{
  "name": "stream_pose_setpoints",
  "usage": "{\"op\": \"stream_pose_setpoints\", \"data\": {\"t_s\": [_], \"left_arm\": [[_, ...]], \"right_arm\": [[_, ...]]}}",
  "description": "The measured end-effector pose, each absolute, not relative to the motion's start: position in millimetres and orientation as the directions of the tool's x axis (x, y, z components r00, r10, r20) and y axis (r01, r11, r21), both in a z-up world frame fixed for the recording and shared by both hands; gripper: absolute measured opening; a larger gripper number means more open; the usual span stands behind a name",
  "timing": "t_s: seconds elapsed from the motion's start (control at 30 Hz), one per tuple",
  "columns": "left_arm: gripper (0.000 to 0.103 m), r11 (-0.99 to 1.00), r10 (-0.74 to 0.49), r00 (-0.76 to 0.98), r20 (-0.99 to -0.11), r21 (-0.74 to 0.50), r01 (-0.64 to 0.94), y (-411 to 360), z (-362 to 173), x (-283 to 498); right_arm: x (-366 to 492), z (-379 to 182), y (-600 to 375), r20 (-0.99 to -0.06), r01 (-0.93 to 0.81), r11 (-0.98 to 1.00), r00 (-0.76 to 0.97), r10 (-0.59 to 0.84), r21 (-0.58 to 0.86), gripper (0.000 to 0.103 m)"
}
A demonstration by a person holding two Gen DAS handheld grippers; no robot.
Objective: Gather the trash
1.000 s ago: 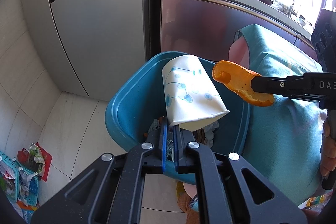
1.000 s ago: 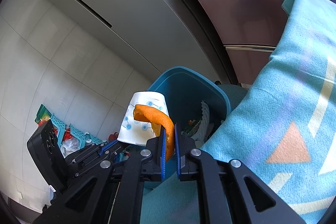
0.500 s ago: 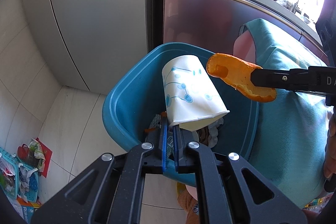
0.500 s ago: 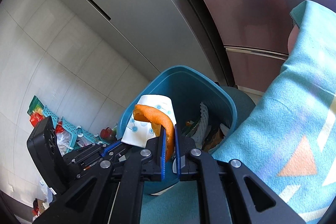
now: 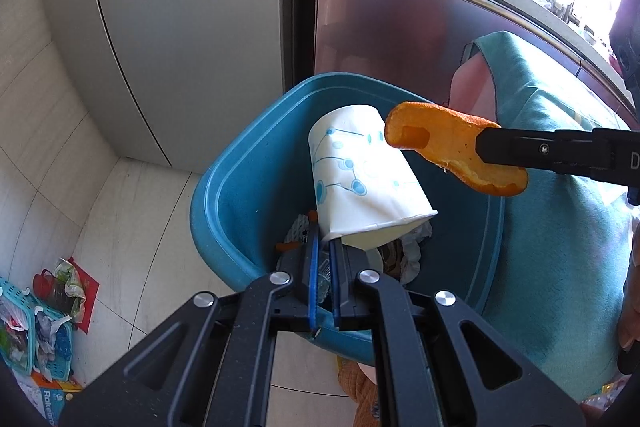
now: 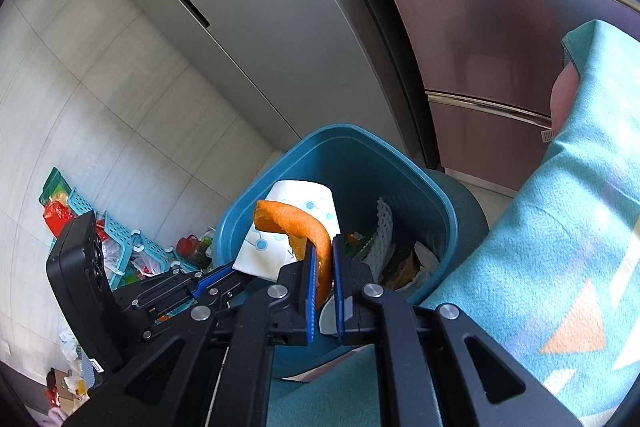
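The left gripper point(image 5: 324, 247) fingers pinch the paper cup point(image 5: 364, 179) and the right gripper point(image 6: 320, 267) fingers pinch the orange peel point(image 6: 298, 223), both over the blue bin point(image 5: 224, 183), probably so they fall in.

Bin point(image 5: 224, 187) bottom — buried under cup point(image 5: 360, 171) and litter

Left gripper point(image 5: 324, 247) pinches a paper cup point(image 5: 362, 183) over the blue bin point(image 5: 224, 183); orange peel point(image 5: 452, 157) hangs just beyond.

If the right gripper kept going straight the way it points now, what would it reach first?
Probably the trash inside the blue bin: the right gripper, holding the orange peel, aims into its opening. Depth is unclear.
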State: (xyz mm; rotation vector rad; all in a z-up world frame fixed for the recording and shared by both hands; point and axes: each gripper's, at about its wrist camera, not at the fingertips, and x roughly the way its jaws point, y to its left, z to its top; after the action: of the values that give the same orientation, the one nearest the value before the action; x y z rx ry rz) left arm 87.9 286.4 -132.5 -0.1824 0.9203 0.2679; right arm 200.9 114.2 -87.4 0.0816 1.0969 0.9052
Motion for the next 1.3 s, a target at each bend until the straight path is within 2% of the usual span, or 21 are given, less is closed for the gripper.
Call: {"op": "stream_pose_setpoints", "data": {"t_s": [1.0, 1.1, 1.23, 1.3], "left_arm": [[0.007, 0.943, 0.110, 0.517, -0.849, -0.074, -0.323, 289.2, -157.9, 115.5], [0.007, 0.943, 0.114, 0.525, -0.843, -0.074, -0.325, 288.4, -156.8, 111.8], [0.008, 0.941, 0.114, 0.546, -0.830, -0.086, -0.328, 291.1, -151.5, 101.9], [0.009, 0.939, 0.111, 0.556, -0.823, -0.096, -0.329, 293.3, -148.6, 96.8]], "right_arm": [[191.5, -82.6, 152.2, -0.783, -0.618, 0.683, 0.168, 0.599, 0.389, 0.009], [191.7, -81.5, 150.8, -0.780, -0.617, 0.683, 0.172, 0.602, 0.390, 0.012], [189.0, -80.1, 148.0, -0.765, -0.618, 0.676, 0.181, 0.619, 0.401, 0.024], [188.6, -79.2, 145.6, -0.760, -0.617, 0.675, 0.183, 0.624, 0.405, 0.026]]}}
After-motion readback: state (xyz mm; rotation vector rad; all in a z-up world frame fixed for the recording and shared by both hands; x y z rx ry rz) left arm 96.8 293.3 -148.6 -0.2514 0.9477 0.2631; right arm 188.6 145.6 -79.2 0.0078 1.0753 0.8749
